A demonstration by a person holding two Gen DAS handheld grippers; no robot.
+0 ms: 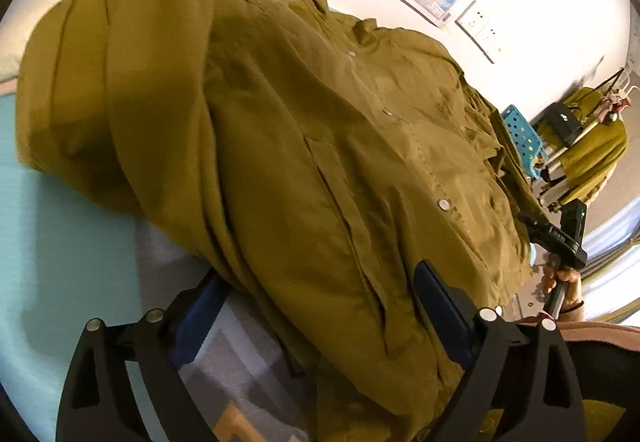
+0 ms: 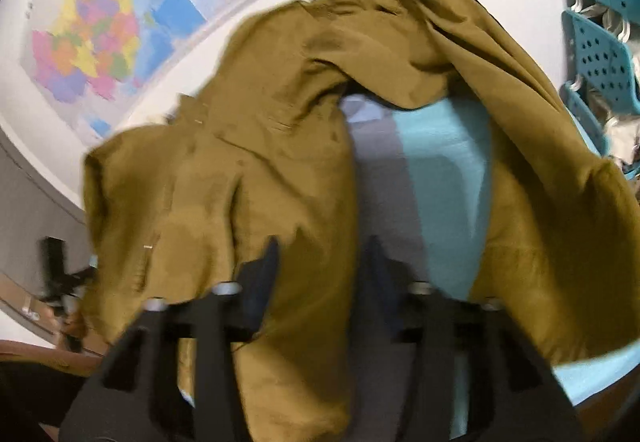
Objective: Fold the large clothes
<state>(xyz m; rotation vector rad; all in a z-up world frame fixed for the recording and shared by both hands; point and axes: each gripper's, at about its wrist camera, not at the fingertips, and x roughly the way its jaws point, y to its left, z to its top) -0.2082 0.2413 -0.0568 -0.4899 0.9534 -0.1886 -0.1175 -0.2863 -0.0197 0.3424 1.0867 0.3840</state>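
No text can be read in either view. The wall map (image 2: 92,38) carries a column of characters along its edge, too blurred to make out.

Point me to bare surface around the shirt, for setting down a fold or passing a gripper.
Left wrist view: a teal sheet strip lies bare left of the olive shirt, with a grey patch below its hem by the left gripper. Right wrist view: a grey-and-teal gap runs under the arched sleeve. Elsewhere shirt covers everything.

Both wrist cameras look down, close over the shirt (image 1: 304,146).
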